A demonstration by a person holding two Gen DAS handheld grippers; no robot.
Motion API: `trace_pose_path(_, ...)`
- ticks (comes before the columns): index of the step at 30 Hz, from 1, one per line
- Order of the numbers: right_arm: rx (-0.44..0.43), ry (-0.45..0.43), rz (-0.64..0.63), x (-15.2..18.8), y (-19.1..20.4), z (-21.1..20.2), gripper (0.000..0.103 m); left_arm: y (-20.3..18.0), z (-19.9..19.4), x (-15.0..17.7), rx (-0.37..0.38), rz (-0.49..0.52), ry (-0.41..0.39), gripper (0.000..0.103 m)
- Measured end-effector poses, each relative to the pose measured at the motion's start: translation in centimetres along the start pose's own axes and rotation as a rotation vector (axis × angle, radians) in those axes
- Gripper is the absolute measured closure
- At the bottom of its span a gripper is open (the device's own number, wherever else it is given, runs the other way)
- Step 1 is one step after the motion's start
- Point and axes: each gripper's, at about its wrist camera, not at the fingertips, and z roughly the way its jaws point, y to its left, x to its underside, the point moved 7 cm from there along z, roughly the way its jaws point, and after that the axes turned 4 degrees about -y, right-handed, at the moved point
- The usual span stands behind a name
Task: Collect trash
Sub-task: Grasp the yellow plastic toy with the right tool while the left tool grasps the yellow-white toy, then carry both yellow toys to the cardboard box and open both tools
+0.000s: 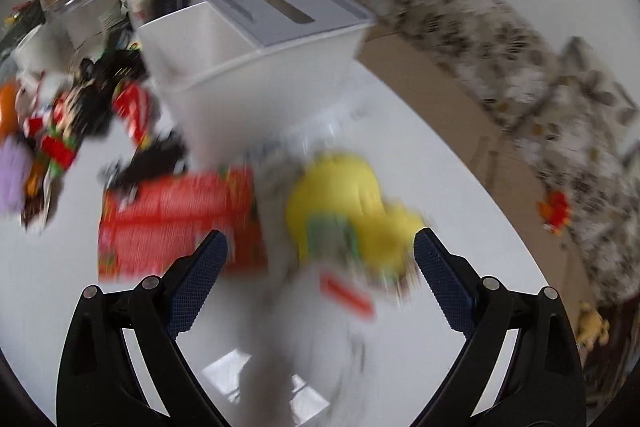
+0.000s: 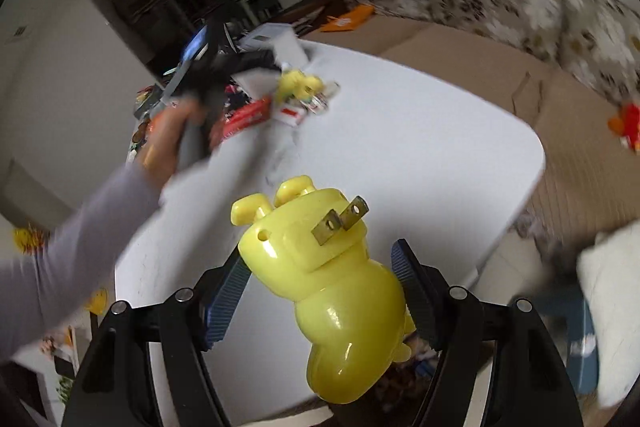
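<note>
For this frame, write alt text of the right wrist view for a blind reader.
The right tongs grip a glossy yellow plug-in toy, its two metal prongs pointing up, above a white table. Farther back, the person's left hand reaches toward blurred litter.

Yellow plug-in figure [image 2: 340, 307]: glossy plastic, animal-shaped, two brass prongs on its back, tilted with prongs up, clamped between the right gripper [image 2: 320, 279] fingers above the white table [image 2: 420, 147].
Red wrapper [image 1: 176, 223]: flat on the table, just before the white bin [image 1: 260, 67].
Second yellow item [image 1: 344, 203]: blurred, lying beside the red wrapper.
Wrapper pile [image 1: 72, 123]: red and black packets, left of the bin.
</note>
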Motion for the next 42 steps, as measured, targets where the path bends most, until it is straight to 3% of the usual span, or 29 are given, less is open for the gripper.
trace_pose_path(7,0.046,0.013,0.06,3.5,-3.1,-1.9,0.033,-0.5,6.2,-2.5,-0.119,-0.059,0.169,0.012)
trace_pose_path(8,0.048,0.012,0.065,3.6,-3.3,-2.0,0.033,-0.5,6.9,-2.6,-0.125,-0.075,0.192,0.02)
trace_pose_path(9,0.048,0.009,0.069,3.6,-3.6,-2.1,0.032,-0.2,7.2,-2.4,-0.134,-0.092,0.202,0.045)
trace_pose_path(10,0.051,0.003,0.073,3.6,-3.8,-2.3,0.033,-0.2,7.3,-2.4,-0.118,-0.116,0.208,0.052)
trace_pose_path(12,0.05,-0.007,0.079,3.5,-4.3,-2.6,0.032,0.1,6.9,-2.3,-0.119,-0.133,0.194,0.053)
trace_pose_path(18,0.013,-0.017,0.07,2.3,-4.2,-2.2,0.033,0.2,2.0,-2.4,-0.028,-0.086,0.061,0.06)
trace_pose_path(21,-0.02,-0.023,0.041,1.2,-3.3,-1.8,0.033,0.3,-2.8,-1.6,0.066,-0.061,-0.025,0.06)
trace_pose_path(27,-0.107,-0.018,-0.042,-0.9,-0.8,-1.1,0.033,1.7,-13.9,1.5,0.102,0.016,-0.214,0.06)
trace_pose_path(30,-0.156,-0.008,-0.109,-1.5,0.6,-1.4,0.033,1.5,-19.1,4.1,0.128,0.031,-0.264,0.06)
trace_pose_path(34,-0.217,0.042,-0.214,-1.3,1.4,-1.8,0.033,1.7,-25.5,11.2,0.114,0.016,-0.286,0.06)
trace_pose_path(37,-0.256,0.112,-0.311,-0.2,1.0,-1.8,0.033,1.1,-28.7,19.1,0.069,-0.015,-0.262,0.06)
trace_pose_path(42,-0.269,0.261,-0.466,4.1,-1.3,-1.1,0.033,-2.2,-30.4,30.4,0.022,-0.111,-0.2,0.06)
